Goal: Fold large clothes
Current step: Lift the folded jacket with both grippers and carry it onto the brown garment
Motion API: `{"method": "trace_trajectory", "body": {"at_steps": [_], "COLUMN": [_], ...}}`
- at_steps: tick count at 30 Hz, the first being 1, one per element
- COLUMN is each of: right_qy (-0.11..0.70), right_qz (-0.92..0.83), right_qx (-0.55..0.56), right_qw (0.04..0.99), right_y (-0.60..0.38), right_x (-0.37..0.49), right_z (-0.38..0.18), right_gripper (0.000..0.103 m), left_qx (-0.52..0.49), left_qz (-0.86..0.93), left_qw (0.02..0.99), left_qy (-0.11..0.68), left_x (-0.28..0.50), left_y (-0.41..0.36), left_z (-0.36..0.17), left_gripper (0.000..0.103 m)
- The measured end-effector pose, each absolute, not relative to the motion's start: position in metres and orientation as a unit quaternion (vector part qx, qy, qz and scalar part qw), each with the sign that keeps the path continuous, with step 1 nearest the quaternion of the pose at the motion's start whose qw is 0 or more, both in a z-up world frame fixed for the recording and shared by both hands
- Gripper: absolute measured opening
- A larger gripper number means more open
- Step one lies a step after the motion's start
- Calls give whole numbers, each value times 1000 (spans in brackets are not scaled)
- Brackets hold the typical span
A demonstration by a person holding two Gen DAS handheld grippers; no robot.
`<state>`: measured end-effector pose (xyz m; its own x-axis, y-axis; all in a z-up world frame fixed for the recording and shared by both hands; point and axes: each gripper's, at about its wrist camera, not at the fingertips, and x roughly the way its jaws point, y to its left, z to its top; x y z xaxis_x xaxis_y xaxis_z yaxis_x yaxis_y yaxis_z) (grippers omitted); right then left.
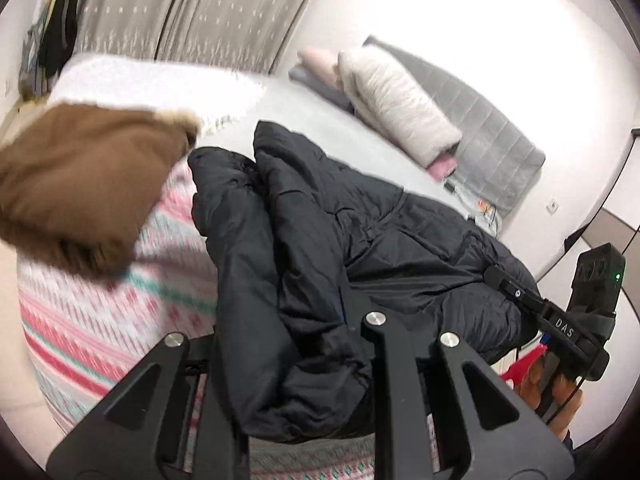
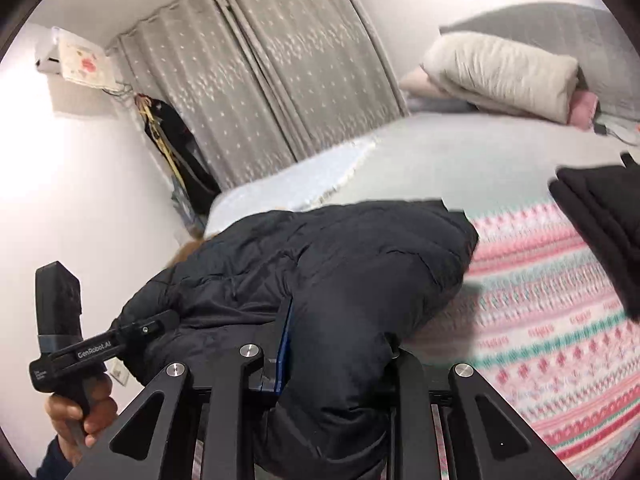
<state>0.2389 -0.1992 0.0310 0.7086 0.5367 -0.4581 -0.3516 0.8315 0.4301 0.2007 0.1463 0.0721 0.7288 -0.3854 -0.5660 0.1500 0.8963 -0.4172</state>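
I have both tongs clamped on the dark puffer jacket (image 1: 320,248); my left gripper (image 1: 296,332) pinches a thick fold of its fabric, which bulges up between the black fingers and spills down over the near edge; my right gripper (image 2: 328,344) is likewise pinched on a bunched part of the same jacket, the cloth filling the gap beside a blue pad; the jacket hangs lifted between the two tools above the pink, white and green patterned blanket (image 1: 104,320) that covers the near end of the bed (image 2: 460,152); to the left in my left view lies a brown garment (image 1: 80,184), blurred; at the far end a cream pillow (image 1: 396,100) leans on the grey headboard (image 1: 492,136); patterned curtains (image 2: 260,80) hang beyond; a folded black item (image 2: 600,216) sits on the blanket at the right.
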Motion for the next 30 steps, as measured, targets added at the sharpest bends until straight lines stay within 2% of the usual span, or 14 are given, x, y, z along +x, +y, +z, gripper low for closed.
{"method": "trace_trajectory", "body": {"at_steps": [7, 13, 16, 20, 22, 24, 30], "right_qy": [235, 157, 133, 129, 100, 121, 306], "right_qz": [303, 361, 375, 405, 415, 420, 416], "right_qx": [122, 110, 124, 151, 145, 158, 200], "right_qw": [916, 913, 909, 892, 892, 885, 833], "right_y": [-109, 1, 55, 115, 132, 142, 165], "right_x": [287, 332, 384, 444, 440, 443, 457], "right_z": [112, 155, 189, 236, 228, 199, 10], "right_gripper": [23, 23, 23, 22, 22, 22, 22], "left_qx": [-193, -110, -103, -101, -97, -105, -131], "left_qz": [-128, -64, -4, 21, 9, 7, 24], "left_qw": [929, 968, 967, 978, 981, 973, 927], "left_qy": [288, 214, 232, 183, 169, 206, 351], "left_x": [247, 297, 350, 366, 362, 368, 373], "left_y": [248, 336, 374, 411, 420, 429, 444], "left_z": [152, 228, 268, 301, 286, 246, 84], "left_gripper": [22, 22, 22, 22, 23, 23, 25]}}
